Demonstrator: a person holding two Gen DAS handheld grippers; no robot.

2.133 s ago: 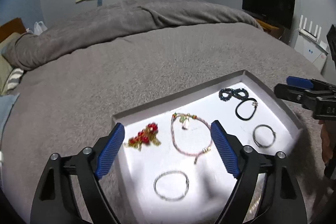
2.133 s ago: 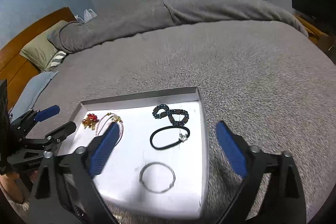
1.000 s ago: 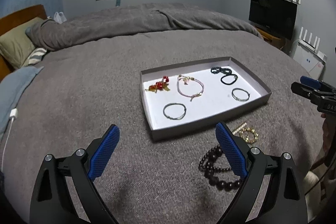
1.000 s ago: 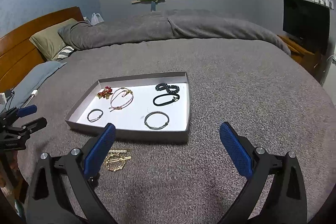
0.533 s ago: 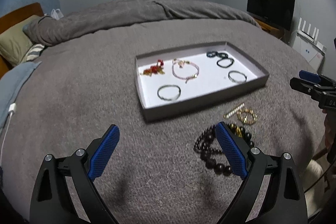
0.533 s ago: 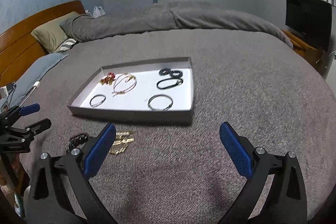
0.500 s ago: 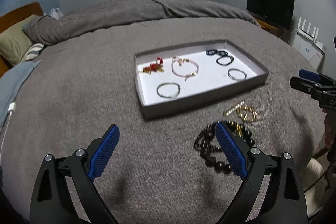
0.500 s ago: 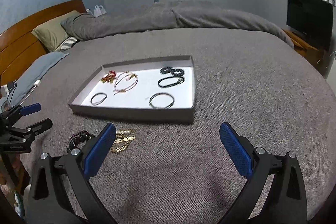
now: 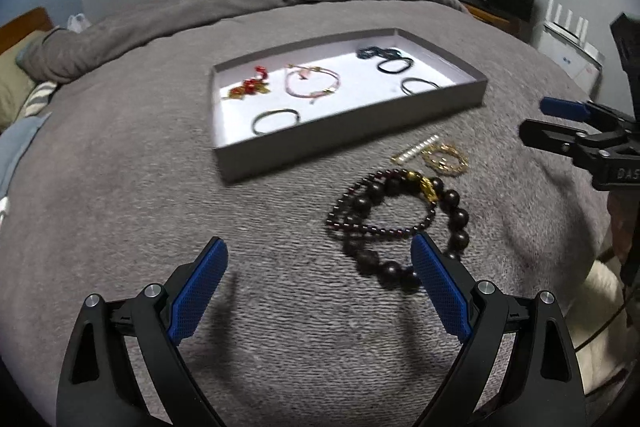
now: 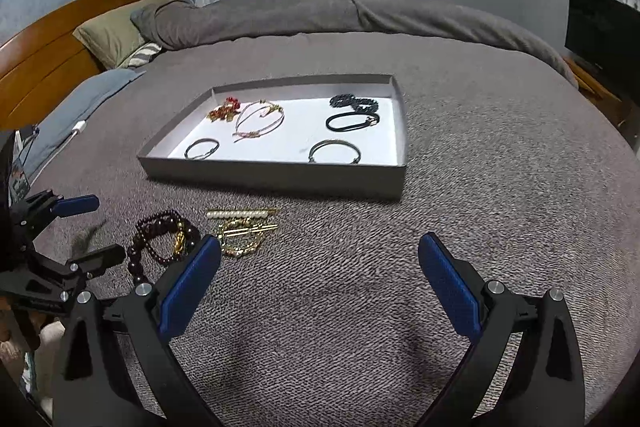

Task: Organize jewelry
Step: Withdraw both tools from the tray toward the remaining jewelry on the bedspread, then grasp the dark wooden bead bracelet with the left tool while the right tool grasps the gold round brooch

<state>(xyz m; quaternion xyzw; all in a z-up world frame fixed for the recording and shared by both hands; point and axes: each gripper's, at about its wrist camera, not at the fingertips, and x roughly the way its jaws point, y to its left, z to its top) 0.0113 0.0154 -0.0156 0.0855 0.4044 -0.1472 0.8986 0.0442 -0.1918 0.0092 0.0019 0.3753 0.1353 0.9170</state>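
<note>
Item: dark bead bracelets, loose on the bed, outside the tray. They lie just ahead-right of my left gripper, the nearer one; its jaws are wide apart, empty. My right gripper likewise gapes, holding nothing.

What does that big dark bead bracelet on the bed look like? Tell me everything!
The big dark bead bracelet is a loop of large round, glossy, near-black beads with one golden charm on it. It lies flat on the gray blanket, outside the gray tray, overlapping a thinner strand of small dark-red beads. The left hand-held gripper is open just in front of it, one blue pad hiding part of the loop.
</note>
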